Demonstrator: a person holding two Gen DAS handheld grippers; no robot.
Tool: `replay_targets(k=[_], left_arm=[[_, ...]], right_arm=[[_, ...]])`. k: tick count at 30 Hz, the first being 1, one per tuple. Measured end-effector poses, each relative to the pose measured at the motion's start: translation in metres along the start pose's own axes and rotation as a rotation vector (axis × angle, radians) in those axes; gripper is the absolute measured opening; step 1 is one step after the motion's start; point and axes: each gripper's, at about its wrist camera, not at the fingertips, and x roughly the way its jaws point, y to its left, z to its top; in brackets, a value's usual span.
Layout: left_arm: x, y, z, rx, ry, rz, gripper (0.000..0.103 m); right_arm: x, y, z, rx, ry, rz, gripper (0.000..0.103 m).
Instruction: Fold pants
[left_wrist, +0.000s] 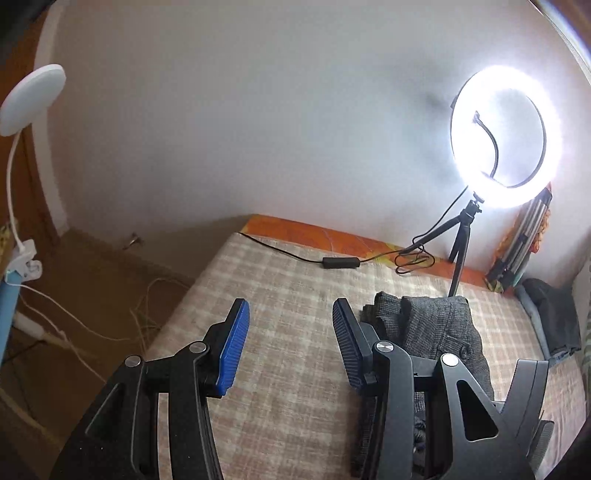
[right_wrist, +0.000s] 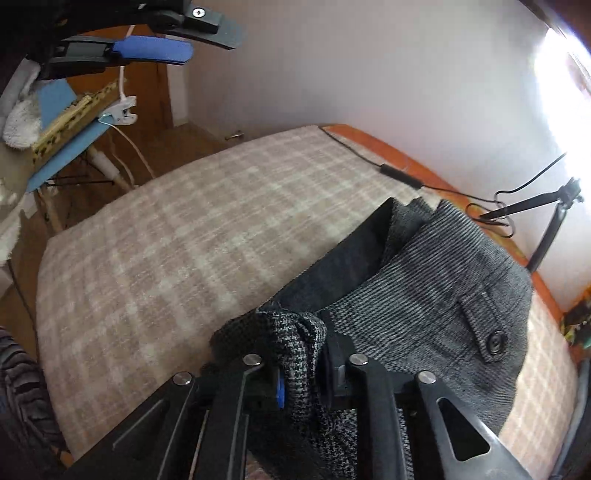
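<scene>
The grey tweed trousers lie bunched on the checked bedspread, buttoned back pocket up, toward the wall side near the ring light. The right gripper comes in low and level, pinching a fold of their fabric. The left gripper hovers raised beside them, blue pads spread wide and holding nothing.

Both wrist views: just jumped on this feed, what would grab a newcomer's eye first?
The lit ring light on its tripod, glaring at the far right of the bed against the wall. Then the grey pants, bunched on the plaid bedcover, with the right gripper shut on a fold of them. The left gripper is open, holding nothing.
</scene>
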Motion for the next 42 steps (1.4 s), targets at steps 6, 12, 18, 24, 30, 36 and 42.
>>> replay_targets(k=[6,12,18,24,30,36,42], left_arm=[[0.007,0.002,-0.004,-0.014,0.039,-0.027,0.051],[0.018,-0.002,-0.009,-0.016,0.093,-0.078,0.052],[0.035,-0.010,-0.019,-0.068,0.217,-0.286,0.064],[0.060,-0.025,-0.037,-0.109,0.390,-0.437,0.064],[0.072,-0.027,-0.044,-0.153,0.454,-0.487,0.064],[0.092,-0.026,-0.055,-0.209,0.545,-0.532,0.064],[0.112,-0.024,-0.063,-0.254,0.603,-0.539,0.064]], right_arm=[[-0.027,-0.001,-0.008,0.040,-0.074,0.203,0.056],[-0.064,-0.035,-0.032,0.201,-0.144,0.314,0.069],[-0.095,-0.085,-0.060,0.350,-0.203,0.330,0.083],[-0.100,-0.134,-0.081,0.463,-0.189,0.287,0.090],[-0.093,-0.174,-0.098,0.593,-0.173,0.313,0.091],[-0.071,-0.200,-0.104,0.681,-0.146,0.364,0.091],[-0.040,-0.213,-0.107,0.721,-0.087,0.436,0.091]])
